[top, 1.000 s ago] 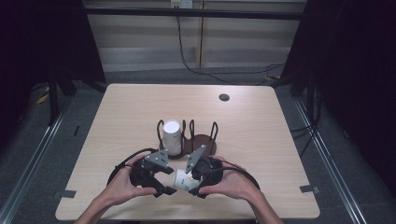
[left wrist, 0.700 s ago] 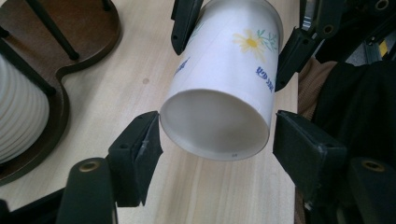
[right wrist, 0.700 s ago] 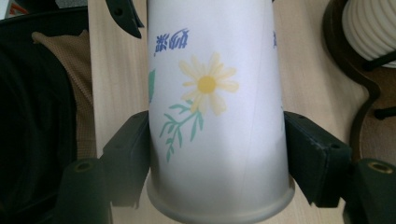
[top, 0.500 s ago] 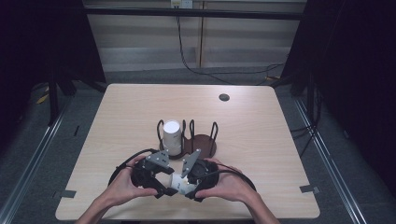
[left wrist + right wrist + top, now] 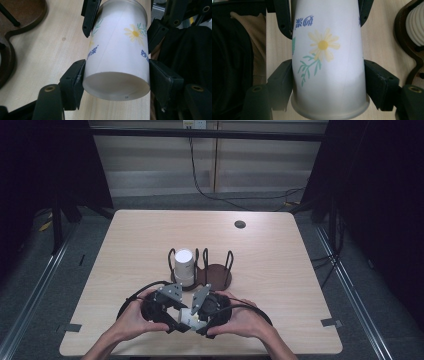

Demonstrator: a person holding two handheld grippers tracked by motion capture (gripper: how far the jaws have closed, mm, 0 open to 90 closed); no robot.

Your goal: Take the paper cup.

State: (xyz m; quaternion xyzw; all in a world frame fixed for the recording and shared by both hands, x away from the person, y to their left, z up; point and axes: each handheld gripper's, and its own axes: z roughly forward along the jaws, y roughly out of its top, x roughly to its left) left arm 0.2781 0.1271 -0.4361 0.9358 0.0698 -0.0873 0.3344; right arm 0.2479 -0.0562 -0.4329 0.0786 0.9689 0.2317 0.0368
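Lying level between both grippers, the white daisy-printed paper cup (image 5: 117, 57) is clamped by the left gripper (image 5: 116, 82) at its base and the right gripper (image 5: 328, 82) near its rim; the left jaws have just been closing on it, bare bench (image 5: 280, 250) beyond.

the paper cup (image 5: 327, 62) is white with a yellow daisy, green sprigs and blue lettering. the cup holder rack (image 5: 217, 272) is dark brown with black loops, and holds a ribbed white cup stack (image 5: 183, 266). the table (image 5: 280, 270) is pale wood grain.

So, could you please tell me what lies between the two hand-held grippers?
A flowered paper cup, lying sideways, clamped by both; the left gripper view shows it best.
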